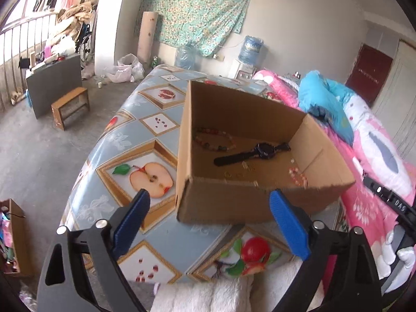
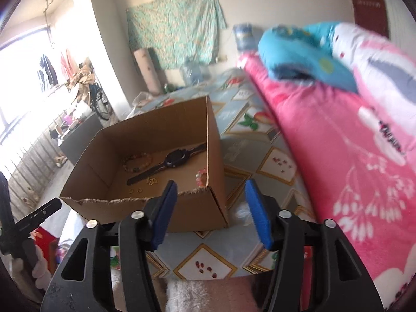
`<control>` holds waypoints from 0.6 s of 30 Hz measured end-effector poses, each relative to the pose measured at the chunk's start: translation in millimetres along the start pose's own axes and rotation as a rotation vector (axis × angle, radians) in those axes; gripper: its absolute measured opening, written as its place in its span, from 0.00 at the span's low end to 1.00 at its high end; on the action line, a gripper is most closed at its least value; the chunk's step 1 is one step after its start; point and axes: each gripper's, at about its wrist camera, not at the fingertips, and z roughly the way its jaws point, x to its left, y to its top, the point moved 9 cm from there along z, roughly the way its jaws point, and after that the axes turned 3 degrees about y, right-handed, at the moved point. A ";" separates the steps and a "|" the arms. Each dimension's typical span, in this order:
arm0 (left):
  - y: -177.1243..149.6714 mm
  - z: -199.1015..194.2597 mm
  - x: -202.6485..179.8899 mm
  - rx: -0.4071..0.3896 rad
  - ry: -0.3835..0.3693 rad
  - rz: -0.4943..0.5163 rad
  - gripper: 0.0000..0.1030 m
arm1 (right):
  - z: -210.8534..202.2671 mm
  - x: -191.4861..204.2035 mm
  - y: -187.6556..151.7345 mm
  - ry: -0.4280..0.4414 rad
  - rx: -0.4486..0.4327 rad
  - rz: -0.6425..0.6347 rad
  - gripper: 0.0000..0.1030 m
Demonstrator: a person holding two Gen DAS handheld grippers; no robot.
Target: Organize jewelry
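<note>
**Jewelry in box; both grippers empty and clear of it**

Location of items. An open cardboard box [image 1: 260,156] stands on the table [image 1: 145,104], which carries a fruit-patterned cover. Inside the box lie a black wristwatch [image 1: 260,152], a multicoloured bead bracelet [image 1: 215,140] beside it toward the far wall, a pink bead bracelet [image 1: 297,175] in the near corner, and a few small gold rings or earrings [image 1: 234,174] on the floor of the box near the front wall. Which of the two these small pieces are cannot be told. No jewelry is seen lying loose on the table cover in either view.

Grippers. The left gripper [image 1: 209,195] hangs just in front of the box's torn front edge, its jaws wide apart and holding nothing. The right gripper [image 2: 212,186] is at the box's near right corner, its jaws apart and likewise empty. Neither touches the box.

Surroundings. A pink quilt [image 2: 338,156] with a blue pillow [image 2: 306,54] lies alongside the table.

Assessment. In my judgement the collecting step is done or nearly so: every piece in sight is inside the box. The next move probably calls for a check of the table for anything missed, or for arranging the pieces within the box. The small gold pieces would need a narrow, careful pinch; the watch strap offers the easier hold.
</note>
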 end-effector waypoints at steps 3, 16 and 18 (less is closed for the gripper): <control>-12.7 -0.7 -11.8 0.014 0.017 0.035 0.95 | -5.3 9.2 -6.1 0.004 -0.024 -0.037 0.72; -10.0 11.9 -52.4 0.001 0.044 0.053 0.95 | 27.6 34.1 -24.7 -0.004 0.084 -0.080 0.76; -7.7 18.6 -47.0 0.012 0.107 0.043 0.95 | 29.4 43.5 -28.7 0.020 0.099 -0.098 0.76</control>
